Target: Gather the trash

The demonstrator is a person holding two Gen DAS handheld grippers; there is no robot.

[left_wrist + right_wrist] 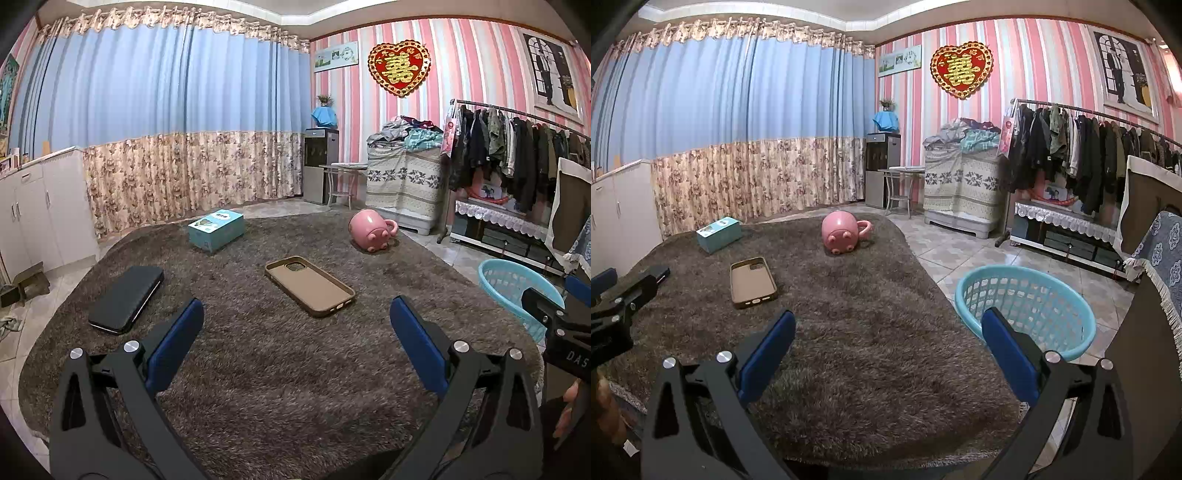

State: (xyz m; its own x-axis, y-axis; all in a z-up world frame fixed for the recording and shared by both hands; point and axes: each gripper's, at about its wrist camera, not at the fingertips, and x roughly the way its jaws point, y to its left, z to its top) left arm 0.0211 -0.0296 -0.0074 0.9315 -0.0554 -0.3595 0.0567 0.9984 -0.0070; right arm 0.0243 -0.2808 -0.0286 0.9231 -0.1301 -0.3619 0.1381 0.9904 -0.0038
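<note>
Both grippers (left (295, 328), right (888, 332)) w/ jaws wide apart & empty, phone case (309, 285) lying flat mid-rug (280, 369), basket (1027, 306) just off the rug edge, imo case is light n bendy so pinch across its long sides.

The left gripper (296, 328) fills the bottom of the frame, its 2 blue-padded fingers (176, 343) spread wide with nothing between them, above a shaggy brown rug (280, 369). At frame centre a tan phone case (309, 285) lies open side up. Left of it lies a black folio case (126, 298), and above that a teal box (216, 229). A pink pig mug (371, 229) lies on its side at upper right. A light blue basket (513, 291) sits at the right edge, partly behind the right gripper (561, 328).
</note>
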